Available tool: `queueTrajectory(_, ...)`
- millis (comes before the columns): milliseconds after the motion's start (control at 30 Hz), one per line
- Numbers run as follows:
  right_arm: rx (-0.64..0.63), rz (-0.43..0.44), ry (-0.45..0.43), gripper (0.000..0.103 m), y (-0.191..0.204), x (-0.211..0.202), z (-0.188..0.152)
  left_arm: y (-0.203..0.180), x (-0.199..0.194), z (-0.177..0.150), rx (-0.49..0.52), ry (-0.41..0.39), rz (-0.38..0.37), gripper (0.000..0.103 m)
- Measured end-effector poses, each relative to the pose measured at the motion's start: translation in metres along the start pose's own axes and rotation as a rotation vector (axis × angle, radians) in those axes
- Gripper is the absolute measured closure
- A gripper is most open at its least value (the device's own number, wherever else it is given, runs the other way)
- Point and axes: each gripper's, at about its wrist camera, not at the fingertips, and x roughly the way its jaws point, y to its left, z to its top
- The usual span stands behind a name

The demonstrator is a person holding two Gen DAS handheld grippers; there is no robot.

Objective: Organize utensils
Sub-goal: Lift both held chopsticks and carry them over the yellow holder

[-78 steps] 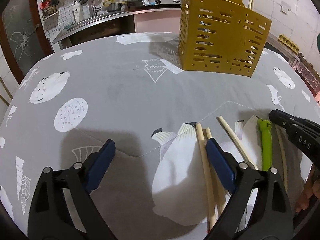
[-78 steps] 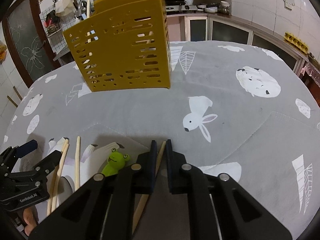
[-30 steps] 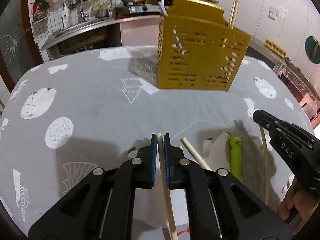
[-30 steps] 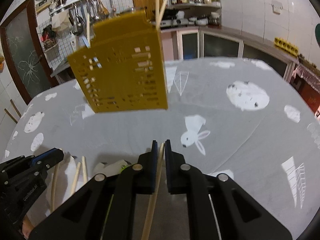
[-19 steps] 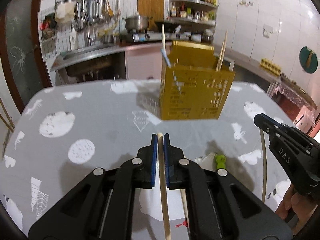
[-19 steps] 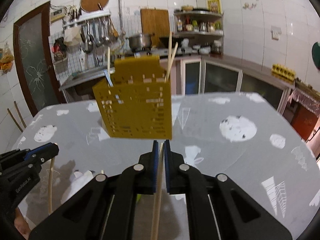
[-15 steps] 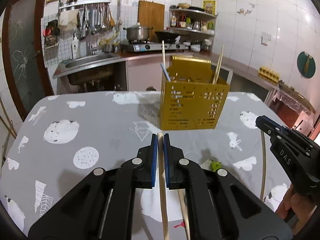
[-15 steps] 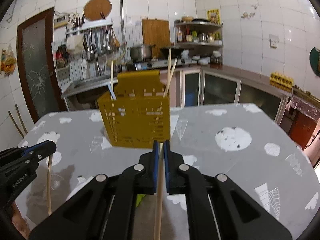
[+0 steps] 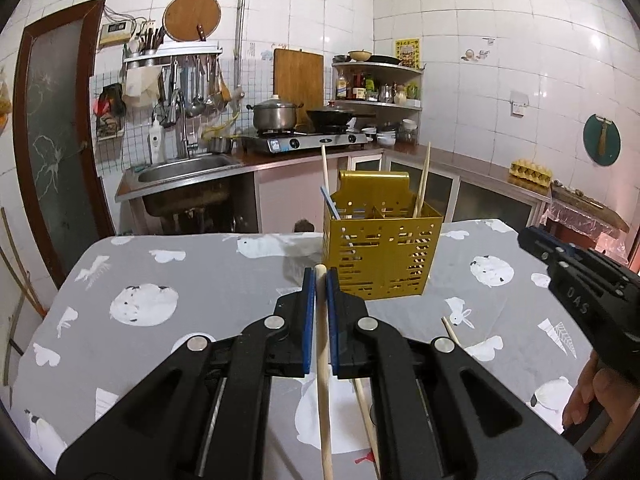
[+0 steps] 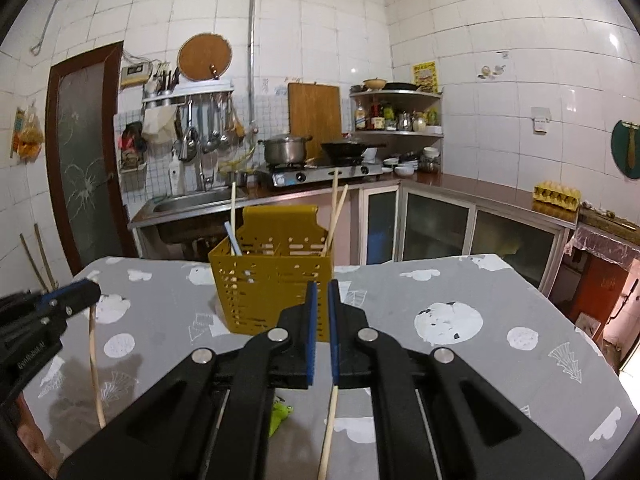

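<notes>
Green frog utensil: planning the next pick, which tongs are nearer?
Right, probably: right tongs hang just above the green frog utensil; left tongs sit off to its left.

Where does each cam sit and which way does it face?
Left wrist: on the left gripper, looking along its jaws, shut on a chopstick, over the grey table toward the yellow holder; the right gripper and a hand show at right.
Right wrist: on the right gripper, jaws shut on a second chopstick, facing the same holder; the left gripper shows at left.
Shared: holder, table, kitchen counter, each other's gripper.
</notes>
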Motion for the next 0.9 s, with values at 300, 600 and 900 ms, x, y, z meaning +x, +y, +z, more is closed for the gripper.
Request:
queueTrajectory(300,0.053,0.029,0.188,0.096,-0.012,0.054,-0.022,0.007,0.018,0.003,-0.011,0.039,-0.007,0.098)
queueTrajectory(600,0.05,-0.01,0.384,0.058,-0.019,0.12,-0.059,0.024,0.062,0.008,-0.046,0.11,-0.02,0.098)
queueTrajectory(900,0.016,-0.042,0.54,0.091,-0.009,0.167,-0.08,0.033,0.094,0.005,-0.071,0.156,-0.038,0.098)
